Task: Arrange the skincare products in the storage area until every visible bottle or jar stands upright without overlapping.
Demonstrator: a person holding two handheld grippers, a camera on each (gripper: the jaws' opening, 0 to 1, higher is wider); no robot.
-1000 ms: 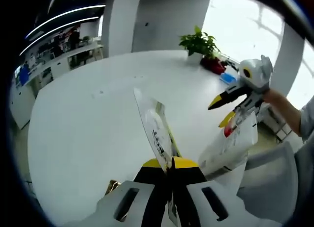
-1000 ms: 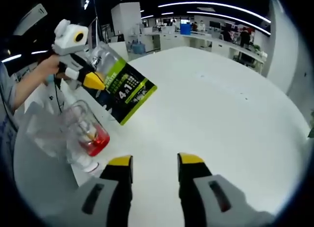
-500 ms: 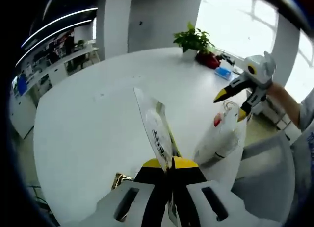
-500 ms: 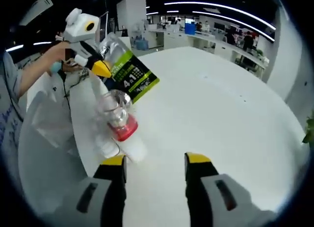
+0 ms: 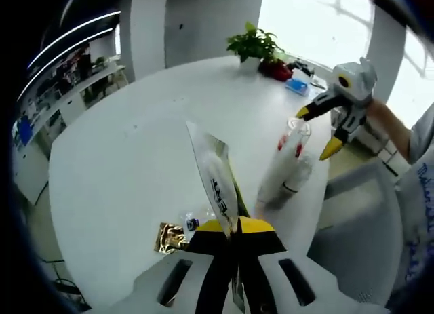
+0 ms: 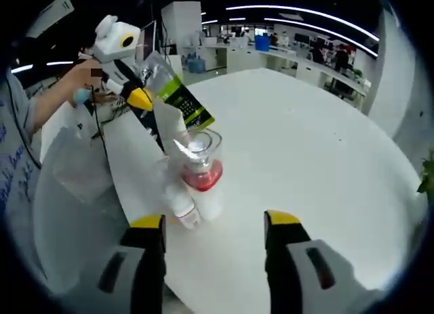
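Big round white table (image 5: 122, 165), wide and bare across most of its top. Near its edge, a clear plastic bag (image 6: 193, 175) of skincare items w/ a red-banded jar inside, standing roughly upright, also seen in left gripper view (image 5: 285, 171). Looks soft and crinkly, likely slippery; contents prob. shift when lifted, so best taken at the bunched top or round the firm jar, not the loose film. Flat sachet pack (image 5: 215, 182), clear w/ green label, thin and floppy, held up off the table; light, bends easily, edge grip suits it. Left gripper (image 5: 234, 227) pinched tight on sachet's lower edge. Right gripper (image 6: 213, 222) spread wide, empty, aimed at bag. Small gold-foil item (image 5: 169, 238) and tiny vial (image 5: 193, 222) lying flat on table beside left gripper.
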